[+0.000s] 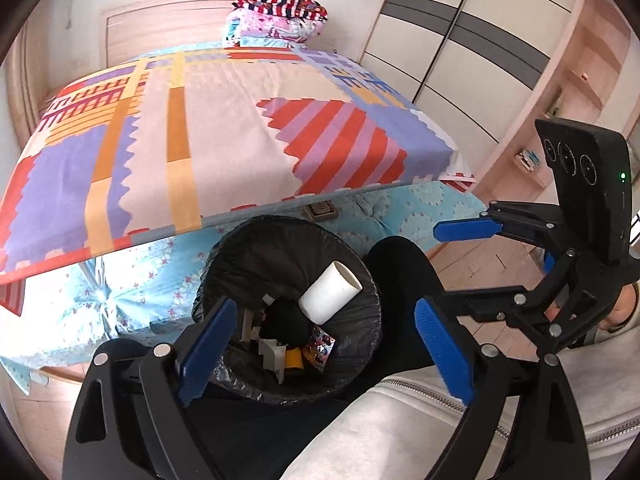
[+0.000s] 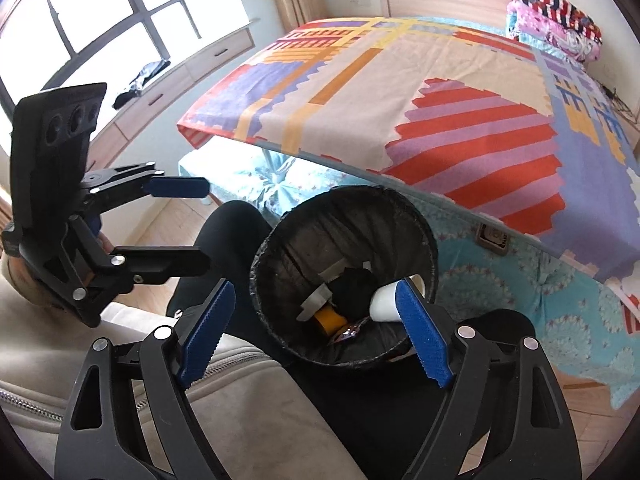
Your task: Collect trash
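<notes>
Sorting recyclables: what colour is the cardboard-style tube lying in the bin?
White tube; clearest in the left wrist view.

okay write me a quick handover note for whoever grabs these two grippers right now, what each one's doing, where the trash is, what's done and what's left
Left gripper: open, empty, above the trash bin.
Right gripper: open, empty, also above the bin.
Trash: a white paper roll leans against the liner inside; below it lie a yellow item, white scraps and a printed wrapper.
Done: those pieces are in the bin.
Left: no loose trash shows on the bed or the visible floor; check the rest of the room.
</notes>
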`<act>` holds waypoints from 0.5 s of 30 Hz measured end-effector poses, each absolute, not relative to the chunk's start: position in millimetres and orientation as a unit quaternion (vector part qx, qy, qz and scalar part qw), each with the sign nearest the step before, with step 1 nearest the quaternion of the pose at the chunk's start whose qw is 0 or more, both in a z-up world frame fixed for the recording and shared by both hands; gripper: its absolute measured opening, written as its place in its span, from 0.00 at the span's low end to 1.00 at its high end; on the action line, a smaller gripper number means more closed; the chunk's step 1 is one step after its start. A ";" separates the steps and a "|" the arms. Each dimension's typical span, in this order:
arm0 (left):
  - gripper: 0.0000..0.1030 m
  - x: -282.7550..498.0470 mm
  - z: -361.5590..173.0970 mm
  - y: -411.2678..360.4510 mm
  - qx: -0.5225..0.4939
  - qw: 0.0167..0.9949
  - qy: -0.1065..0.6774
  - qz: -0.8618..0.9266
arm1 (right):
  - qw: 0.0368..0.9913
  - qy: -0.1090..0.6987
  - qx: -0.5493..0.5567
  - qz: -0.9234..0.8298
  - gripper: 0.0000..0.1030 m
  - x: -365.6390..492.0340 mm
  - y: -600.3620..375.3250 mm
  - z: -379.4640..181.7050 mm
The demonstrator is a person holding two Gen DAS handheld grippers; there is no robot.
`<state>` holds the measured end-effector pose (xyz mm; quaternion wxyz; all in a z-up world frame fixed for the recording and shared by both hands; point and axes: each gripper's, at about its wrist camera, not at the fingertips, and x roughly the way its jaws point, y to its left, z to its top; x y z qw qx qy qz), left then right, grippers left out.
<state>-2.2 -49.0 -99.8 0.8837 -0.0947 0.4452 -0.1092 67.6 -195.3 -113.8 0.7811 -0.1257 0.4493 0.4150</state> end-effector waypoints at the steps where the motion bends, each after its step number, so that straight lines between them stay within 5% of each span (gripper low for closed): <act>1: 0.85 -3.3 -99.1 -48.7 -0.095 0.884 0.445 -0.107 | 0.781 0.449 -0.126 0.415 0.80 67.2 -195.9 -112.8; 15: 0.85 -8.9 -91.8 -43.2 -0.115 0.887 0.432 -0.117 | 0.777 0.454 -0.126 0.417 0.80 64.6 -195.6 -114.7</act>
